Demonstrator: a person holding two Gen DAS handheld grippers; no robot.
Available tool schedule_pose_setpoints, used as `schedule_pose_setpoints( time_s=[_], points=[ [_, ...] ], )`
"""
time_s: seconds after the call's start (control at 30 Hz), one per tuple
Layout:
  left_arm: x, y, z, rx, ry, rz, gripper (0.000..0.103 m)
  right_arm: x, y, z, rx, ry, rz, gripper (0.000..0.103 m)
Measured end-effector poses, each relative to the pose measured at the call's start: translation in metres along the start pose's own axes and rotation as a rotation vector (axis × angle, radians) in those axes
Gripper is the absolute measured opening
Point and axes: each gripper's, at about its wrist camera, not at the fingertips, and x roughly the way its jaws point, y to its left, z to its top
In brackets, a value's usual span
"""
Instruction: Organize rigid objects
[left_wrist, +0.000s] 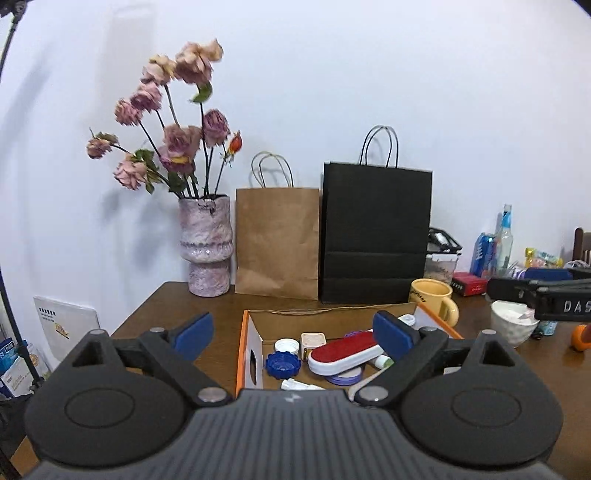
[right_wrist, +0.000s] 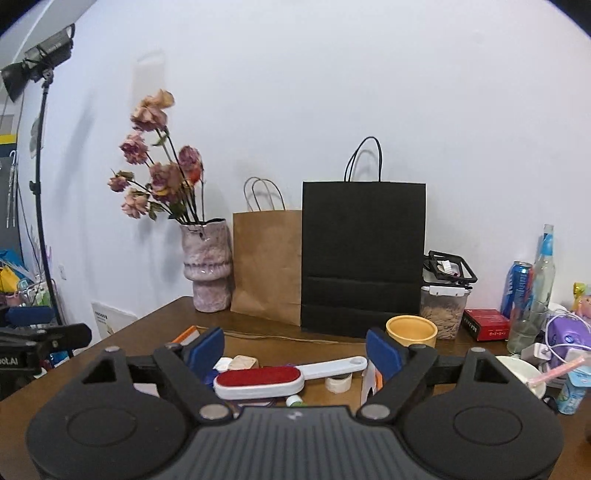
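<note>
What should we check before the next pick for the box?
1. Left gripper empty: ok, its jaws stand wide with nothing between the pads.
2. Right gripper empty: ok, open, nothing clamped.
3. Lint brush inside the box: ok, it lies red side up on top of the other small things.
4. Room left in the box: cannot tell, the grippers hide the near part.
5. Blue cap and white cap in the box: ok, both sit by the left wall.
6. Things left to sort: not ok, the yellow mug and white bowl stand outside the box on the table.
</note>
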Motion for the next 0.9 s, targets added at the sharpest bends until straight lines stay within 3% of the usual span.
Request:
schedule_pose_setpoints(
  time_s=[0.23,0.37,0.57,0.7,0.8,0.9],
  points=[
    [-0.069,0.001,-0.016,-0.018,-0.043,-0.005,0.100,-0.065,0.024,-0.024,0.002,-0.035,0.000,0.086],
    [-0.117,0.008,-0.046,-0.034,-0.069,-0.036,0.103,-0.113,0.037,-0.052,0.016,-0.076,0.003,0.090],
    [-0.195,0.023,-0.082,-0.075,-0.119,-0.018,0.103,-0.183,0.058,-0.103,0.022,-0.115,-0.046,0.093],
    [-0.241,0.029,-0.105,-0.097,-0.094,-0.024,0.103,-0.226,0.075,-0.128,-0.029,-0.108,-0.046,0.095],
    [-0.264,0.025,-0.124,-0.092,-0.063,0.024,0.103,-0.258,0.085,-0.141,-0.044,-0.113,-0.047,0.099],
    [-0.279,0.013,-0.142,-0.016,-0.063,0.074,0.103,-0.291,0.096,-0.157,-0.013,-0.119,-0.051,0.103]
  ],
)
